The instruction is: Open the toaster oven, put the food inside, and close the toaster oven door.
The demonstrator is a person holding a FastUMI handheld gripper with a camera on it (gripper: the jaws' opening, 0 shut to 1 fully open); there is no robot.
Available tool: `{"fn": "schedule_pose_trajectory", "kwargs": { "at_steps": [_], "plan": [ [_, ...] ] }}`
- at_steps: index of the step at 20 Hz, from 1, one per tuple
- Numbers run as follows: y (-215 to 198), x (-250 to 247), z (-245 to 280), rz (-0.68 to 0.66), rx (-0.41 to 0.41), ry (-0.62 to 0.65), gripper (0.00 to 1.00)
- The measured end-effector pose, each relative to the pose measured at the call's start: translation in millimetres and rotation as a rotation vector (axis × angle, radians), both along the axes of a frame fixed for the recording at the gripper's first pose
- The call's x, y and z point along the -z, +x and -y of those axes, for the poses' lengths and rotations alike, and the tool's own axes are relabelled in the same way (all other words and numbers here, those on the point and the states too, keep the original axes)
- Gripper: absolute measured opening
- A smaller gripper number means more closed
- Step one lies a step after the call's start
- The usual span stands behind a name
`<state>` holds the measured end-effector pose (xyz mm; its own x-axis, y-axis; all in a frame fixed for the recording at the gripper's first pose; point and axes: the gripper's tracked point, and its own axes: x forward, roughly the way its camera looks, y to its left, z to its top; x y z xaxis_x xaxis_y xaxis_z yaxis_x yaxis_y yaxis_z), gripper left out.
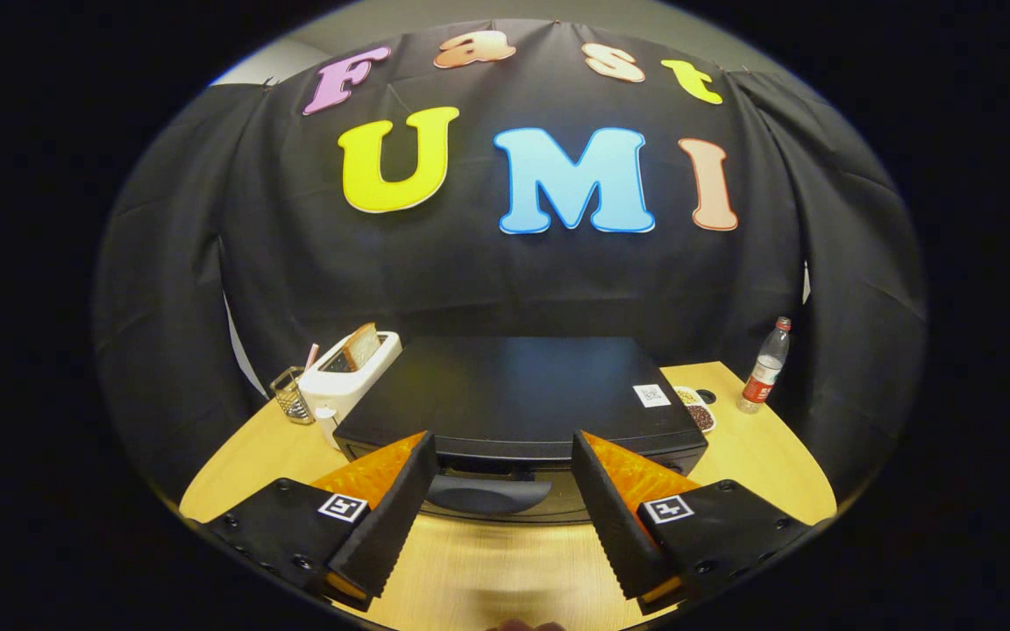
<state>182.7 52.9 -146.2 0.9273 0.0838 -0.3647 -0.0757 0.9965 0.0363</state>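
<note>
A black toaster oven (514, 386) stands on the wooden table (487, 570), seen from above and in front. Its door is shut, and the dark curved door handle (487, 493) runs along the top front edge. My gripper (505, 456) is open, with its two black ribbed fingers (391, 517) spread wide on either side of the handle and a little above it. Nothing is held between them. A slice of bread (362, 345) stands upright in the white pop-up toaster (349, 372) left of the oven.
A small wire holder (293, 394) stands at the far left beside the toaster. Right of the oven lie a small dish of beans (698, 408) and an upright water bottle (764, 366). The table edge curves close below my fingers.
</note>
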Motion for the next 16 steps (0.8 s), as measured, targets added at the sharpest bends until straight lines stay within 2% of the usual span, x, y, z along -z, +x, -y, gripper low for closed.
{"fn": "schedule_pose_trajectory", "kwargs": {
  "at_steps": [7,11,16],
  "plan": [
    [13,39,-14,-0.093,0.01,0.01,0.98],
    [20,41,-13,-0.103,0.046,0.009,0.98],
    [18,44,-14,-0.128,0.037,-0.006,0.99]
  ]
}}
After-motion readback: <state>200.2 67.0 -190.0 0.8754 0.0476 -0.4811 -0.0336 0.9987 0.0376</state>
